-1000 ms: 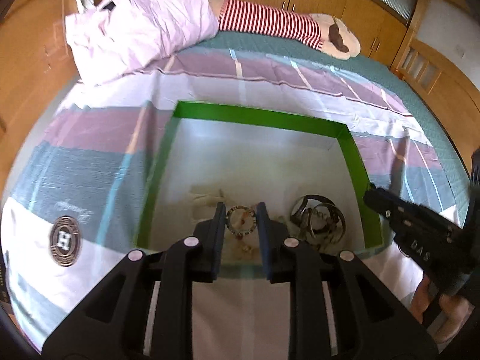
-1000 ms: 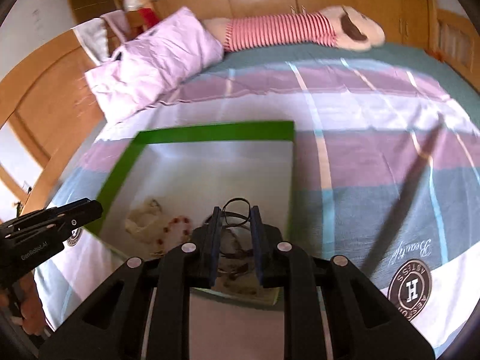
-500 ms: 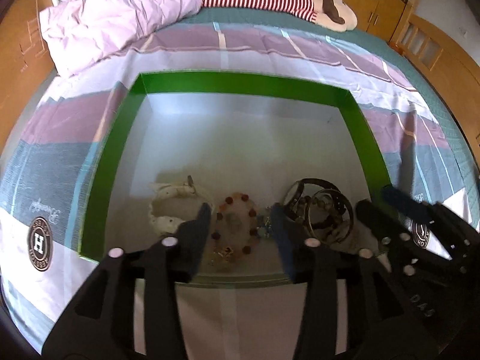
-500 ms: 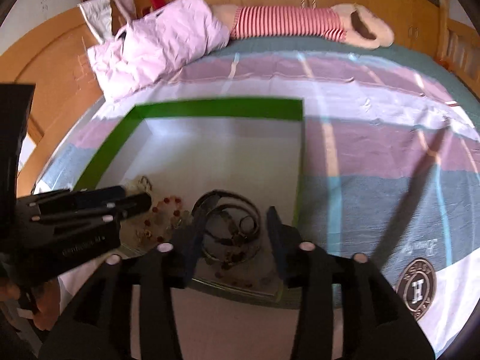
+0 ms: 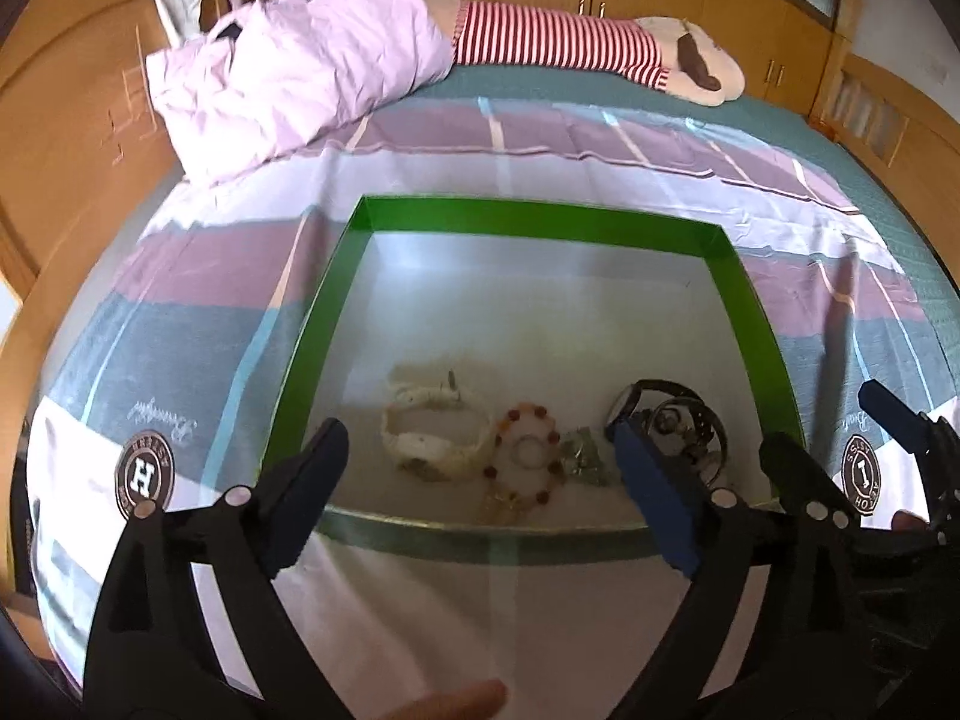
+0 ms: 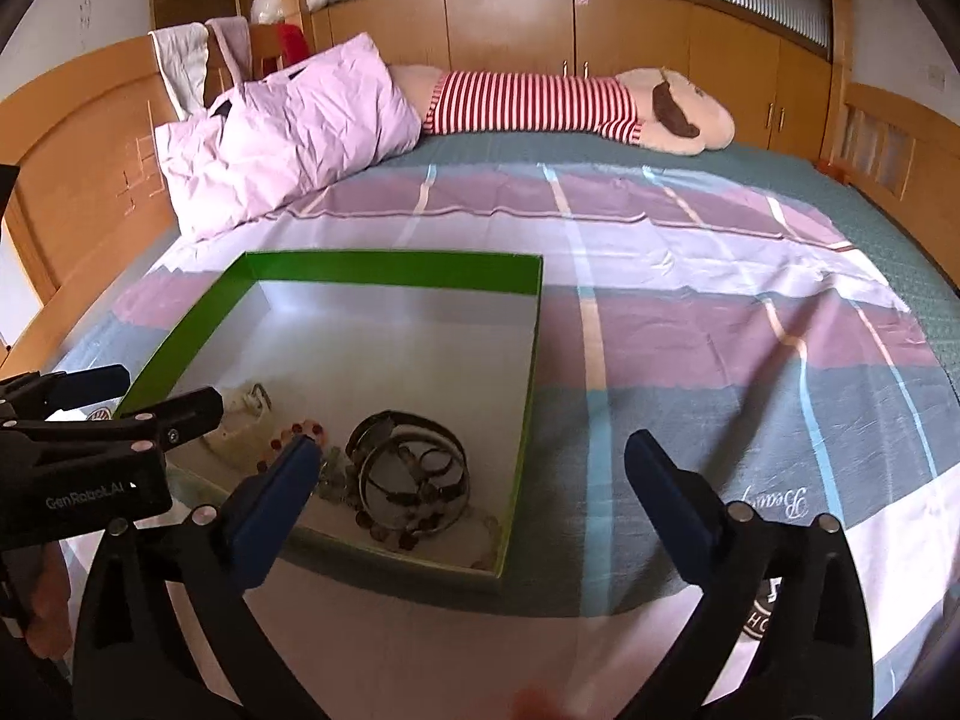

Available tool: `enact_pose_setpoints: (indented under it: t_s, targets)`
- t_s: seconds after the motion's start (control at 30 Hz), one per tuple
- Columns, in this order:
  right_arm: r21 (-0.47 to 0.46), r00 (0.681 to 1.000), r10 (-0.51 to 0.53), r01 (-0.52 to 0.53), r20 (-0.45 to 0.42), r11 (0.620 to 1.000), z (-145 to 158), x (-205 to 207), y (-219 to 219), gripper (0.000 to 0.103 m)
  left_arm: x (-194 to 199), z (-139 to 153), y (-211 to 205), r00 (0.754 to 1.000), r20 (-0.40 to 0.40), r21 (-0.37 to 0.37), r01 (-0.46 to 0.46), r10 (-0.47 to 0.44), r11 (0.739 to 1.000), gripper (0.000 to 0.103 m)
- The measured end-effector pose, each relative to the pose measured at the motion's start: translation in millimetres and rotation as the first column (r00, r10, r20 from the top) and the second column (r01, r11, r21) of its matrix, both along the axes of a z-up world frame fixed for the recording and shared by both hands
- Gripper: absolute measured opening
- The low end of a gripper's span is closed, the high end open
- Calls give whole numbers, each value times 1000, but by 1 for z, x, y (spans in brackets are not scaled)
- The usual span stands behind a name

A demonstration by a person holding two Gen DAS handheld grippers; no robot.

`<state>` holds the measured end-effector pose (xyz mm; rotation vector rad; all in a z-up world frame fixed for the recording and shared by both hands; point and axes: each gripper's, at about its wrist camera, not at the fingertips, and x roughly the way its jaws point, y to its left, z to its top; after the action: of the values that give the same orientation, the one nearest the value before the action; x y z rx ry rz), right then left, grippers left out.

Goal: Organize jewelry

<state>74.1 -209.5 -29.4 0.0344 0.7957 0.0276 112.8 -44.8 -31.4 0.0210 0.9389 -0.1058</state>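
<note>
Inside, along the near wall of a shallow green-rimmed box (image 5: 534, 222), the jewelry lies in a row: a cream bracelet (image 5: 433, 435) at the left, a beaded bracelet (image 5: 528, 456) of reddish and orange beads just beside it, a small greenish piece (image 5: 582, 456) next, and a tangle of dark metal bangles (image 5: 678, 426) at the right end. From the right wrist view the bangles (image 6: 414, 468) sit near the box's right wall (image 6: 528, 384). The left gripper (image 5: 480, 474) hangs over the near edge of the box, its fingers (image 5: 312, 480) having just been spreading and now wide apart, with nothing held; the bracelets lie beyond them, untouched. The right gripper (image 6: 471, 480) has likewise just been opening and stands wide, empty, one finger over the box's near part and the other over the bedsheet (image 6: 750, 360). The box rests on a striped sheet covering a bed, with a pink pillow (image 5: 288, 72) and a striped plush toy (image 5: 576, 48) at the far end.
</note>
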Motion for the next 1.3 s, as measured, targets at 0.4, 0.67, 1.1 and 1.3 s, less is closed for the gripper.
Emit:
enact_pose_setpoints:
  t_s: [0.4,0.67,1.1,1.3]
  targets:
    - [-38,1000,11,-11,-7,999,-3,-1,8,102,-4,0,-5,1000,10,26,19,-19,999,97]
    - [-47,1000,16,-16,-11,999,-4,0,9,102,-5,-1,-8,1000,10,35,27,-28,999,98]
    - [-47,1000,20,-21,-23,999,-9,-1,12,102,-4,-2,-6,1000,5,40,20,-20,999,101]
    - [-56,999,24,-25,-28,998,-10,0,14,102,-3,-5,-5,1000,-6,50,15,-15,999,101]
